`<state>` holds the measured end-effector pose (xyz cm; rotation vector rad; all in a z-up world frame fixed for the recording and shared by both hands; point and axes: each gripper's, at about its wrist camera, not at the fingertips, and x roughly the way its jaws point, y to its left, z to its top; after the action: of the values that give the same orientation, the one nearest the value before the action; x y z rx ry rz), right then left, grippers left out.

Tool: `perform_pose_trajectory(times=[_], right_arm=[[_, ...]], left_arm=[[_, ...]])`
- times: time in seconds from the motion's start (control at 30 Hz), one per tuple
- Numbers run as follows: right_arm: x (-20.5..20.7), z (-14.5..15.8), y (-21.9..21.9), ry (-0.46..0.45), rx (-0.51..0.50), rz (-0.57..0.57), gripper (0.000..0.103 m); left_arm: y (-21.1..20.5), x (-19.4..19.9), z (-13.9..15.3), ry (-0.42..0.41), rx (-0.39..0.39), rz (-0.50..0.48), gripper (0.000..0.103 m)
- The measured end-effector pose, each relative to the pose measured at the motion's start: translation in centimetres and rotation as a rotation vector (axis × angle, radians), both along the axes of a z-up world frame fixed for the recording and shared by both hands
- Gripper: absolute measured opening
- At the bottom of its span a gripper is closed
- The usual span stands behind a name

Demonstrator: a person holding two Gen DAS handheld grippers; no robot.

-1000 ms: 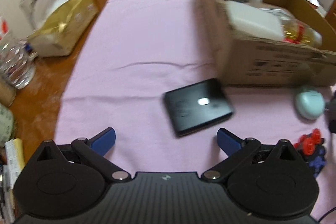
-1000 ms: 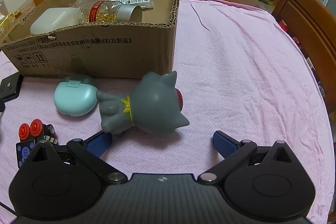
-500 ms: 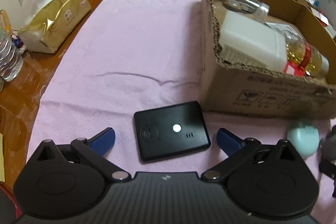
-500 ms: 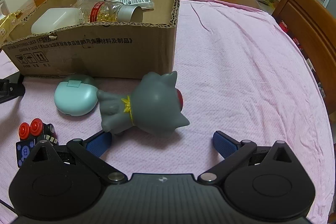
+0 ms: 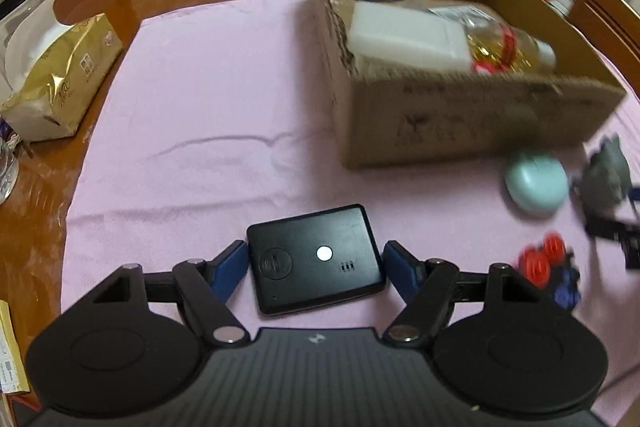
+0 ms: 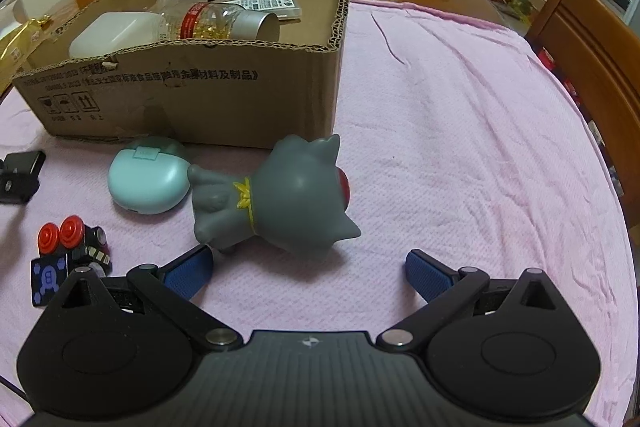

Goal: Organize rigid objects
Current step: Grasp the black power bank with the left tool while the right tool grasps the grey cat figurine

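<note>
The black card-shaped device [image 5: 316, 258] lies flat on the pink cloth [image 5: 208, 115], between the blue pads of the left gripper [image 5: 314, 261]. The left pad appears to touch its short edge; the right pad sits just beside the other edge, though contact cannot be confirmed from this angle. The device rests near the cloth's front edge, apart from the cardboard box [image 5: 460, 123] behind it.

The left wrist view shows broad bare cloth to the left, running out to a gold tissue pack [image 5: 60, 79] on the wooden table [image 5: 36, 211]. To the right lie a mint case [image 5: 536, 185], a blurred grey figure and a red-capped toy [image 5: 546, 261].

The right wrist view shows the right gripper [image 6: 308, 271] spread wide, holding nothing. The grey cat figure [image 6: 280, 193] lies on its side just ahead of its pads, touching the mint case [image 6: 148, 179]. Open cloth extends rightward to a chair [image 6: 592, 39]. This view alone shows the box contents clearly: a bottle [image 6: 212, 23], a white case [image 6: 116, 33] and a remote [image 6: 268, 3]
</note>
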<state>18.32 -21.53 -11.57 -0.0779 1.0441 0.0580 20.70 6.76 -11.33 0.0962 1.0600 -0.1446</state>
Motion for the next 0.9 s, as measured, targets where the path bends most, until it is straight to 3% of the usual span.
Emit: perform_pose_trajectory(times=[0.1, 0.27, 0.53, 0.7, 0.9], right_arm=[[-0.4, -0.1, -0.2, -0.019, 0.001, 0.014, 0.103], [0.4, 0.3, -0.1, 0.029, 0.006, 0.064, 0.103], [1.7, 1.5, 1.0, -0.01, -0.006, 0.153, 0.1], [2.3, 1.4, 1.1, 0.001, -0.018, 0.177, 0.087], [2.6, 1.6, 1.4, 0.004, -0.022, 0.2, 0.079]], left_arm=[[0.3, -0.5, 0.0, 0.006, 0.004, 0.01, 0.077], [0.3, -0.4, -0.1, 0.011, 0.003, 0.052, 0.082], [0.1, -0.1, -0.1, 0.03, 0.005, 0.099, 0.082], [-0.2, -0.1, -0.2, 0.026, 0.002, 0.108, 0.082], [-0.1, 0.0, -0.2, 0.022, -0.002, 0.109, 0.078]])
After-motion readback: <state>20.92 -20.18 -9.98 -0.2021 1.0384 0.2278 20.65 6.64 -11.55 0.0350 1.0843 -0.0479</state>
